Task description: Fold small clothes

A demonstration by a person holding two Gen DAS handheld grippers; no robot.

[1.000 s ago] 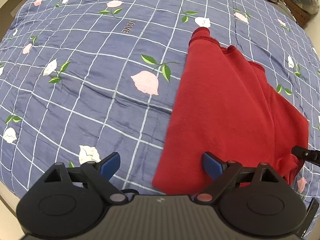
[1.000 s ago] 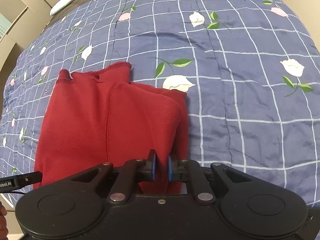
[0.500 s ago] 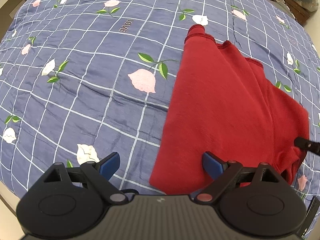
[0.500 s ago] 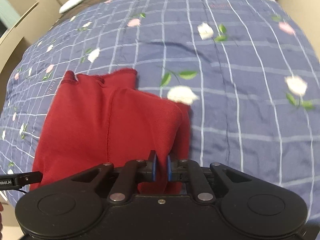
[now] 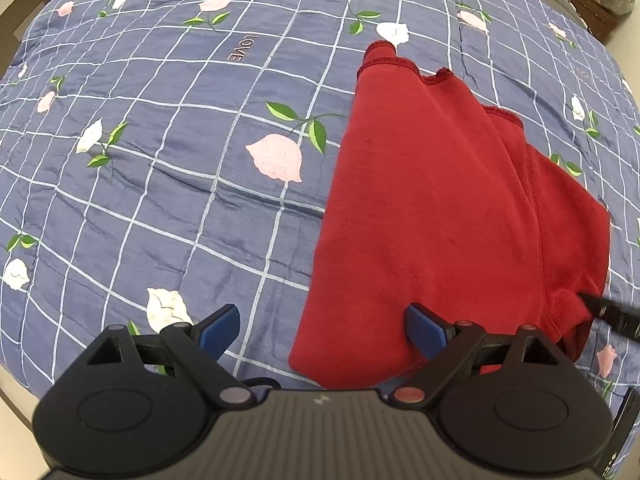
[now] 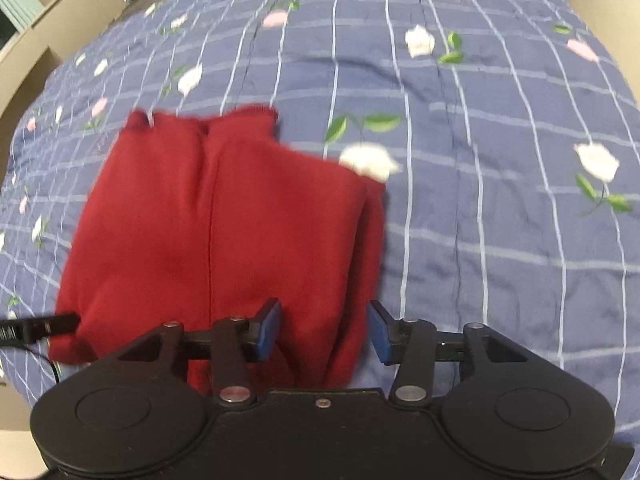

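The right gripper (image 6: 324, 330) was seen with its blue pads spread apart, nothing pinched, and a bunched near edge of the red garment (image 6: 224, 232) lay in the gap between them, though contact with either pad could not be told through the blur. The left gripper (image 5: 322, 330) was held wide open as well, its right pad just over the near left corner of the cloth and its left pad over bare bedspread (image 5: 160, 168). Outward from both tools, the garment was laid flat on the blue checked, flower-printed bedspread, already doubled over on itself, with a seam running down its middle and its scalloped hem at the far end. Its long axis was pointed almost straight away from both grippers, near edge under the pads and far edge up the bed. From the left gripper the cloth was set off to the right; from the right gripper it was spread ahead and to the left. The right gripper was judged nearer to the bulk of the fabric, the left to the free corner. A further fold, it was judged, would need the near edge taken and carried along that axis toward the hem.
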